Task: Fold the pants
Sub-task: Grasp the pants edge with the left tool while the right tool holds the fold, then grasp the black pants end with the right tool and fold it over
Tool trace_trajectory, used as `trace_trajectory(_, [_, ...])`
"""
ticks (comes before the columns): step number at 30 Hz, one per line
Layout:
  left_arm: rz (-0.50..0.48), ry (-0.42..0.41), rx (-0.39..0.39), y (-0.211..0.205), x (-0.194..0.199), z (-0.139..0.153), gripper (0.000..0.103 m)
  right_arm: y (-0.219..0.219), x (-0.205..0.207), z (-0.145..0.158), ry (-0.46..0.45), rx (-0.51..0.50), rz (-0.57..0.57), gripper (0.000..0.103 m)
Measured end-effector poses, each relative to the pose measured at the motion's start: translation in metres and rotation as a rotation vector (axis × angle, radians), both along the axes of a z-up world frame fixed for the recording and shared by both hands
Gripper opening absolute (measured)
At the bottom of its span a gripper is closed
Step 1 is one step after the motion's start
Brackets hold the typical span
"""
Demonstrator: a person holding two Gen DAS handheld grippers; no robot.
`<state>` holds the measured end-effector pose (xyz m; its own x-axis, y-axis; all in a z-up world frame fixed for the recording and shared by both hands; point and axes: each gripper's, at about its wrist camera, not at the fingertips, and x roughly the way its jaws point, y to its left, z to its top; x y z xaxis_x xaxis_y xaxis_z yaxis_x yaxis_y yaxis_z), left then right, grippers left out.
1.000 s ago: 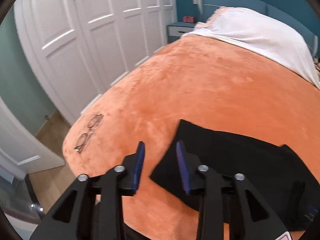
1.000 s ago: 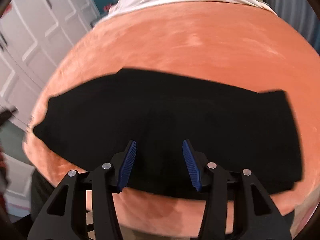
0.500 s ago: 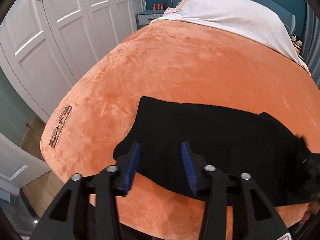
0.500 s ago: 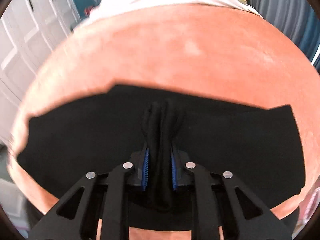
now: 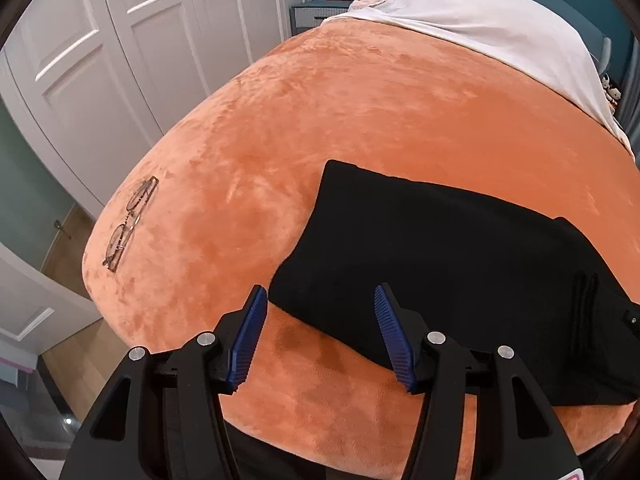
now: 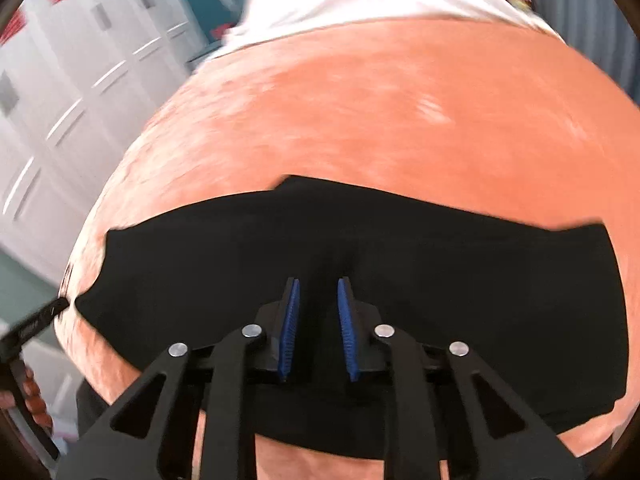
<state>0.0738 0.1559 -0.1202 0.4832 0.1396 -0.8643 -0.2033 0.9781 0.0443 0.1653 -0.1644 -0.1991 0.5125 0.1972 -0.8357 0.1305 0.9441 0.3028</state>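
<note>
Black pants [image 5: 460, 248] lie folded lengthwise across the near part of an orange bed cover [image 5: 360, 120]. My left gripper [image 5: 320, 336] hovers over their near left corner. Its jaws are opening, and the fabric's edge runs between the pads without being touched by them. In the right wrist view the pants [image 6: 480, 300] fill the foreground. My right gripper [image 6: 318, 328] is shut on a pinched ridge of their cloth near the middle, where the fabric puckers. The left gripper's finger [image 6: 36, 320] and a hand [image 6: 32, 392] show at the left edge.
A pair of glasses [image 5: 130, 224] lies on the cover near its left edge. A white sheet [image 5: 480, 12] covers the far end of the bed. White wardrobe doors [image 5: 120, 40] stand to the left and a nightstand [image 5: 316, 12] sits behind.
My left gripper has sunk toward the pants' left corner while its jaws widened. My right gripper went from open to pinching a ridge of black cloth and has shifted sideways.
</note>
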Motion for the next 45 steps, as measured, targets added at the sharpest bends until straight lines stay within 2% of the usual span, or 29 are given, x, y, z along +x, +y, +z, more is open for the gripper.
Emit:
trace_trajectory(1, [-0.003, -0.001, -0.002, -0.002, 0.001, 0.0, 0.055, -0.001, 0.01, -0.019, 0.067, -0.002, 0.018, 0.018])
trace_trajectory(2, [-0.006, 0.003, -0.002, -0.005, 0.003, -0.002, 0.055, 0.004, 0.017, -0.04, 0.135, -0.056, 0.052, 0.017])
trace_trajectory(4, [-0.015, 0.014, -0.012, -0.007, 0.005, -0.004, 0.055, 0.016, 0.016, -0.033, 0.112, -0.124, 0.077, 0.018])
trace_trajectory(7, [-0.019, 0.007, -0.01, -0.003, 0.004, -0.004, 0.056, 0.04, 0.03, 0.007, 0.022, -0.039, 0.122, 0.02])
trace_trajectory(9, [-0.02, 0.003, -0.007, 0.001, 0.004, -0.007, 0.059, 0.068, 0.045, 0.014, 0.015, -0.01, 0.209, 0.021])
trace_trajectory(13, [-0.002, 0.035, -0.003, 0.011, 0.007, -0.02, 0.059, 0.13, 0.089, 0.009, 0.023, 0.001, 0.38, 0.021])
trace_trajectory(15, [0.014, 0.057, 0.0, 0.018, 0.008, -0.03, 0.059, 0.167, 0.121, -0.018, 0.071, -0.026, 0.45, 0.02])
trace_trajectory(18, [0.022, 0.078, 0.025, 0.027, 0.01, -0.043, 0.059, 0.192, 0.141, -0.063, 0.157, -0.09, 0.434, 0.018])
trace_trajectory(19, [0.022, 0.081, 0.028, 0.029, 0.01, -0.045, 0.059, 0.195, 0.149, -0.067, 0.148, -0.096, 0.429, 0.018])
trace_trajectory(21, [0.015, 0.082, 0.006, 0.036, 0.009, -0.047, 0.06, 0.203, 0.155, -0.052, 0.125, -0.116, 0.404, 0.021])
trace_trajectory(24, [0.014, 0.059, -0.052, 0.05, 0.004, -0.043, 0.06, 0.217, 0.139, -0.023, 0.064, -0.092, 0.441, 0.024])
trace_trajectory(25, [0.012, 0.049, -0.068, 0.055, 0.001, -0.041, 0.062, 0.225, 0.129, -0.017, 0.036, -0.102, 0.469, 0.028])
trace_trajectory(26, [0.011, 0.042, -0.081, 0.061, -0.003, -0.037, 0.063, 0.24, 0.117, -0.011, 0.0, -0.12, 0.509, 0.036])
trace_trajectory(27, [0.018, 0.035, -0.078, 0.064, -0.007, -0.034, 0.064, 0.251, 0.111, -0.008, -0.014, -0.125, 0.542, 0.044])
trace_trajectory(32, [0.056, -0.004, 0.018, 0.086, -0.029, -0.015, 0.064, 0.316, 0.073, -0.015, -0.038, -0.184, 0.692, 0.045])
trace_trajectory(35, [0.079, -0.018, 0.021, 0.099, -0.041, -0.007, 0.064, 0.343, 0.041, -0.015, -0.077, -0.223, 0.763, 0.064])
trace_trajectory(38, [0.088, -0.021, 0.008, 0.109, -0.046, -0.005, 0.064, 0.36, 0.019, -0.017, -0.131, -0.387, 0.813, 0.064])
trace_trajectory(39, [0.085, -0.023, 0.008, 0.109, -0.048, -0.005, 0.064, 0.364, 0.021, -0.021, -0.124, -0.404, 0.814, 0.064])
trace_trajectory(43, [0.062, -0.004, 0.031, 0.103, -0.049, -0.007, 0.064, 0.367, 0.026, -0.022, -0.093, -0.41, 0.796, 0.064])
trace_trajectory(45, [0.061, -0.014, 0.022, 0.102, -0.054, -0.002, 0.064, 0.364, 0.02, -0.011, -0.116, -0.388, 0.792, 0.064])
